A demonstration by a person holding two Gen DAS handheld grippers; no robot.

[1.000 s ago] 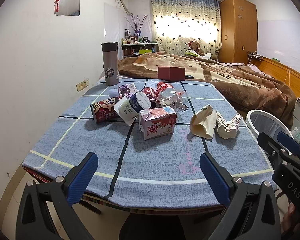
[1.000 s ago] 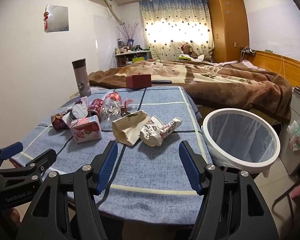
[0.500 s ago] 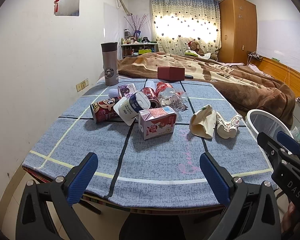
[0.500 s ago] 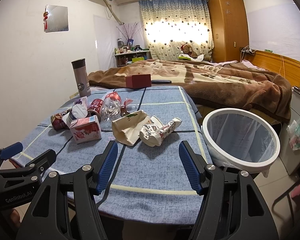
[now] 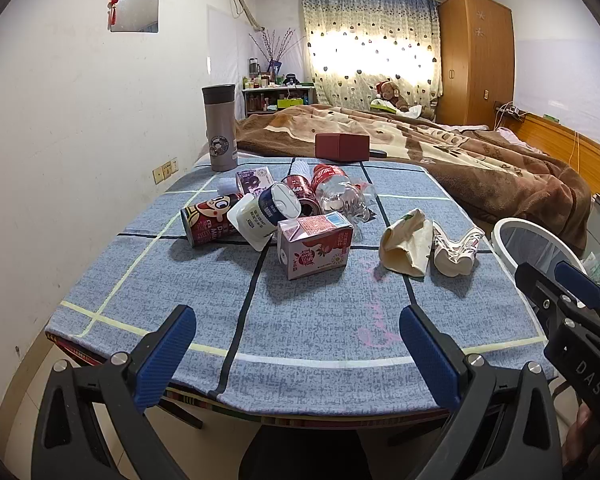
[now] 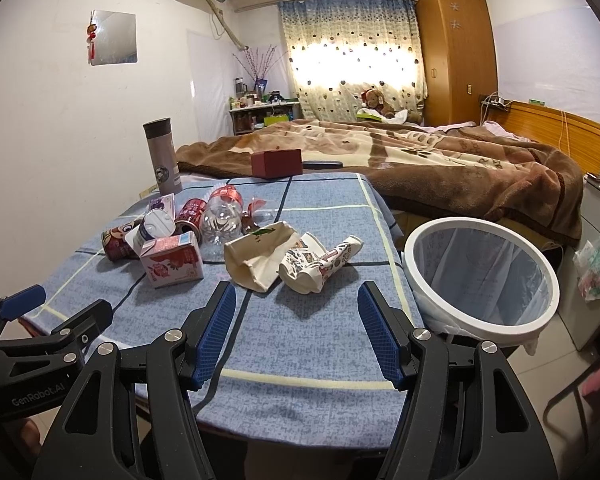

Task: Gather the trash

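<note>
Now: bench (image 5: 300, 320) ahead of both jaws, trash heaped mid-cloth | bin (image 6: 480, 320) right of right jaws, beside bench edge | left gripper (image 5: 296, 344) level at near edge, jaws spread, empty | right gripper (image 6: 296, 328) level, jaws spread, empty; crumpled cup (image 6: 320, 260) just ahead

tabletop (image 5: 320, 312): blue cloth, pale and dark grid lines
carton (image 5: 315, 245): pink
bin (image 6: 480, 326): white rim
curtain (image 6: 352, 56): heart-dotted

Crumpled cups (image 6: 320, 264), pink carton (image 6: 172, 265), cans (image 5: 208, 224) strewn beside white bin (image 6: 480, 280).
</note>
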